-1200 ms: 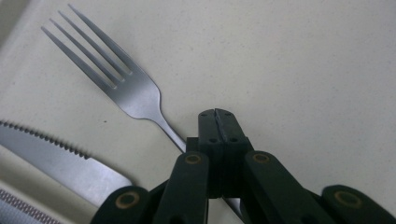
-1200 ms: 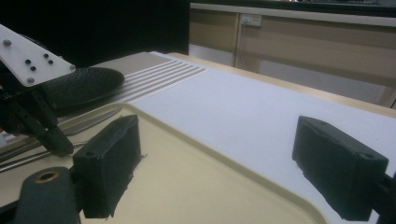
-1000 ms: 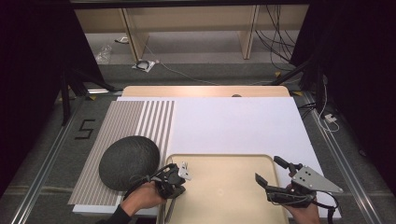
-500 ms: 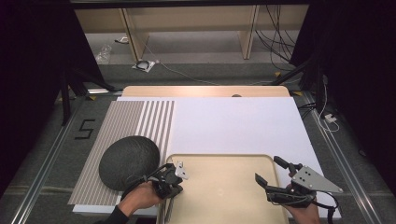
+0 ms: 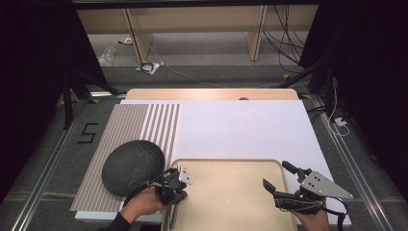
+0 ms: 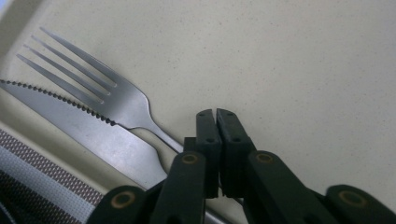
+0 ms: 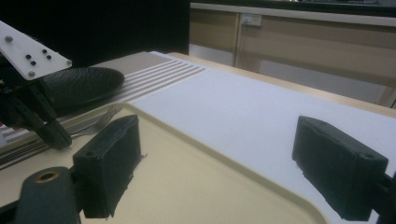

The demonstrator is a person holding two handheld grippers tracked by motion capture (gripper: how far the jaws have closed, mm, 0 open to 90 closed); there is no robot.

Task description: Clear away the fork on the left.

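- Dark curtains and pale wooden shelving stand behind the counter (image 5: 240,127), which carries a white sheet and a striped placemat (image 5: 130,130).
- Nearest me lies a cream tray (image 5: 231,192), and just to its left a dark round plate (image 5: 132,166) sits on the placemat.
- My right gripper (image 5: 279,185) hovers over the tray's right side with its jaws spread wide and nothing between them.
- My left gripper (image 6: 215,114) has its jaws pressed together, the tips low over the tray floor at its left edge; I see nothing pinched between the tips.
- Along that left wall of the tray lie a fork (image 6: 98,91) and a serrated knife (image 6: 79,126), side by side and touching; the fork's handle runs under my left gripper.
- Judging from this, the cutlery is what I am working on, and the risk is plain: thin, flat steel on a smooth tray may skid away or get pinched together, and the knife hard against the wall leaves little room for a jaw.
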